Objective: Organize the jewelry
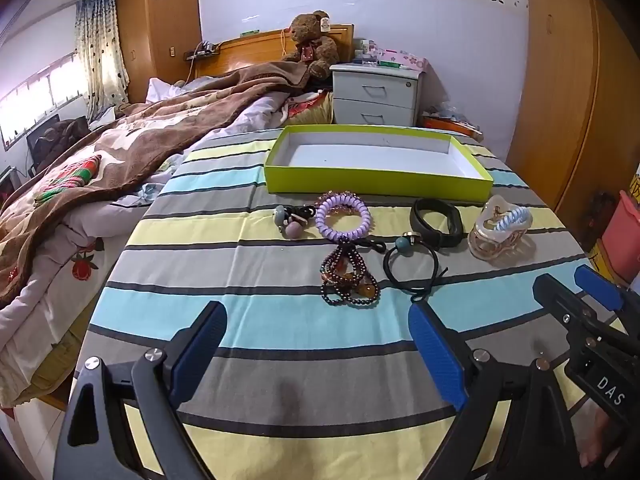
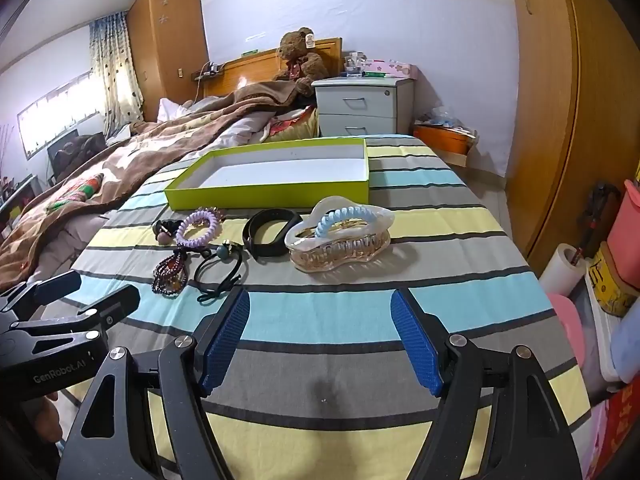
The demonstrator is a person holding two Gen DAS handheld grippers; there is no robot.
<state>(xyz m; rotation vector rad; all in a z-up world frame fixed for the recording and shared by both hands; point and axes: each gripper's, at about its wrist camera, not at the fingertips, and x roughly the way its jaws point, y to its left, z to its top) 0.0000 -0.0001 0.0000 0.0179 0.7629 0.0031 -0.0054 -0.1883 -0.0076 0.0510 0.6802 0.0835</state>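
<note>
A green box (image 1: 376,184) (image 2: 264,194) with a white, empty inside sits on the striped cloth. In front of it lie a purple coil hair tie (image 1: 343,214) (image 2: 197,225), a bobble hair tie (image 1: 289,218), a dark bead bracelet (image 1: 349,277) (image 2: 170,274), a black elastic with a teal bead (image 1: 412,264) (image 2: 219,267), a black band (image 1: 437,222) (image 2: 269,232), and a clear claw clip holding a blue coil (image 1: 500,232) (image 2: 340,236). My left gripper (image 1: 318,344) is open, just short of the beads. My right gripper (image 2: 320,332) is open, short of the clip.
The striped cloth (image 1: 280,344) covers a table beside a bed with a brown blanket (image 1: 132,148). A grey nightstand (image 1: 376,94) stands behind the box. A wooden wardrobe (image 2: 568,100) and storage bins (image 2: 624,232) are at the right.
</note>
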